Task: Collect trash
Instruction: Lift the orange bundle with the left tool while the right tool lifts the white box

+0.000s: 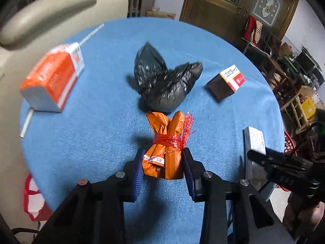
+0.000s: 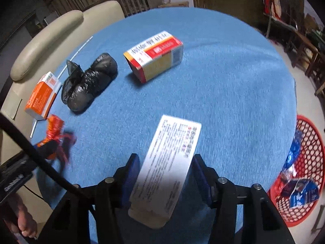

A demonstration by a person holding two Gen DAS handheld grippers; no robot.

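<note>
An orange wrapper bundle tied with red string lies on the blue table. My left gripper has both blue pads pressed against its sides. In the right wrist view the same bundle is blurred at the far left. A long white printed box lies between the fingers of my right gripper. The jaws stand a little wider than the box, and a thin gap shows at the left pad. That white box sits at the table's right edge.
A black plastic bag, an orange and white carton, a red and yellow box and a thin white straw lie on the table. A red mesh basket holding blue wrappers stands on the floor to the right. A beige chair borders the left side.
</note>
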